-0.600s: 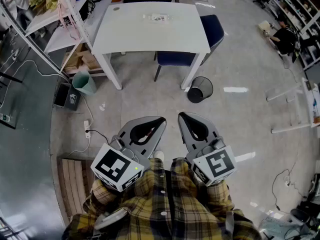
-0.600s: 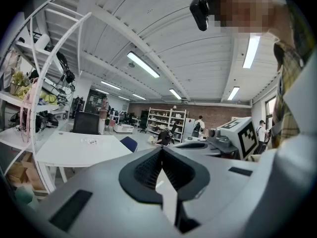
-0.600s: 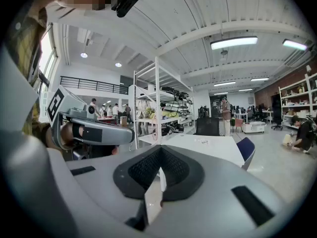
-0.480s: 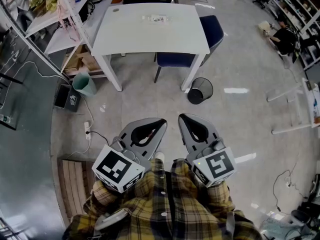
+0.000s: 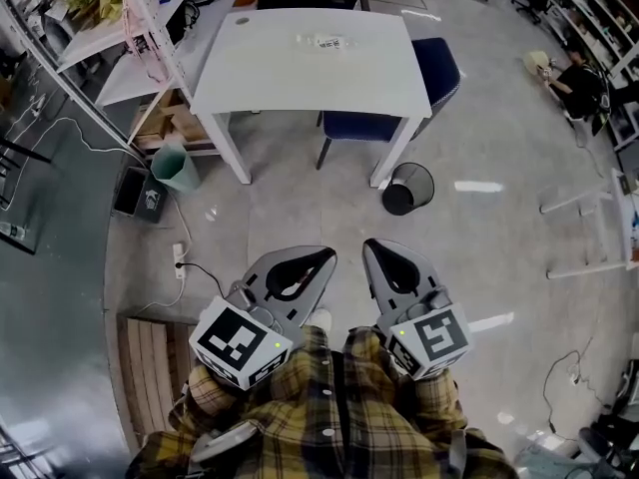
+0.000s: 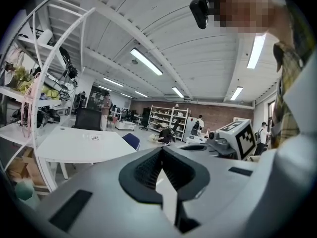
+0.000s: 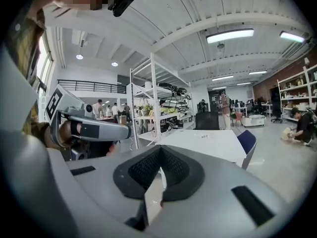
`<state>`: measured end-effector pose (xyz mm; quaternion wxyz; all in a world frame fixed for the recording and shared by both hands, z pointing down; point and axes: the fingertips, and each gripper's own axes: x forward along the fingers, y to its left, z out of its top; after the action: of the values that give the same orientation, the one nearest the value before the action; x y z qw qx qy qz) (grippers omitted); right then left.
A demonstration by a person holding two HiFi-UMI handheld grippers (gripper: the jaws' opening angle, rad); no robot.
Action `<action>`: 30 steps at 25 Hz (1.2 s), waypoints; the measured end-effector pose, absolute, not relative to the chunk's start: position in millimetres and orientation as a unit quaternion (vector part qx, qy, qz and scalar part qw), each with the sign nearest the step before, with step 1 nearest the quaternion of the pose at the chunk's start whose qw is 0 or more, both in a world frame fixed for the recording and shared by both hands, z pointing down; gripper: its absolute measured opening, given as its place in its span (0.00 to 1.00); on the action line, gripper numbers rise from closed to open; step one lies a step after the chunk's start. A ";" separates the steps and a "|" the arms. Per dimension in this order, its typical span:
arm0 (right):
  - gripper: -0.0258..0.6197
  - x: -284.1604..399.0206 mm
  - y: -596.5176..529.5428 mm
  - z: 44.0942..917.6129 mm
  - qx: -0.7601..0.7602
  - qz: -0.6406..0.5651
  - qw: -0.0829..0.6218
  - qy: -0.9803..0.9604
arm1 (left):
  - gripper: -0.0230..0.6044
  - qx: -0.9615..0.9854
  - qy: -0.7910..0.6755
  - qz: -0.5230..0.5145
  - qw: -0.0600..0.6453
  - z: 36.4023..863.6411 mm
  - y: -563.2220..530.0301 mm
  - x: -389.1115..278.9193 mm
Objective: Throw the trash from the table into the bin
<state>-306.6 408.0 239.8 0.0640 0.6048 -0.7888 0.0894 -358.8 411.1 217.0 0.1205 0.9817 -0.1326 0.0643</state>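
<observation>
— How are the two grippers held?
— The left gripper [image 5: 326, 255] and the right gripper [image 5: 368, 245] are held side by side over the grey floor [image 5: 300, 208], well short of the white table [image 5: 290, 73]. Both pairs of jaws are seen pressed together at the tips, and nothing is caught between them.
— Where is the trash found?
— A small piece of trash [image 5: 332, 41], seemingly a clear wrapper with a printed label, is seen lying near the far edge of the table top. It is touched by neither gripper.
— And the bin?
— A black mesh bin [image 5: 407, 187] is stood upright on the floor, just beside the table's near right leg. A blue chair [image 5: 439, 68] is tucked under the table behind it. A teal bin [image 5: 177, 166] is set near the table's near left leg, beside the white shelving [image 5: 130, 18].
</observation>
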 end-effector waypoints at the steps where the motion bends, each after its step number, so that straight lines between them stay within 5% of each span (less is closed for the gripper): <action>1: 0.04 -306.7 401.8 241.4 0.605 0.090 0.066 -0.789 | 0.05 0.981 -0.133 0.064 0.122 219.1 404.1 -359.1; 30: 0.04 -259.2 130.5 259.0 0.681 0.119 0.082 -0.718 | 0.05 0.986 -0.079 0.086 0.117 244.5 114.3 -349.5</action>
<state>-259.2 130.5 259.0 0.0820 0.6813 -0.7176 0.1190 -349.5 114.3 244.5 0.1172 0.9862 -0.0792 0.0859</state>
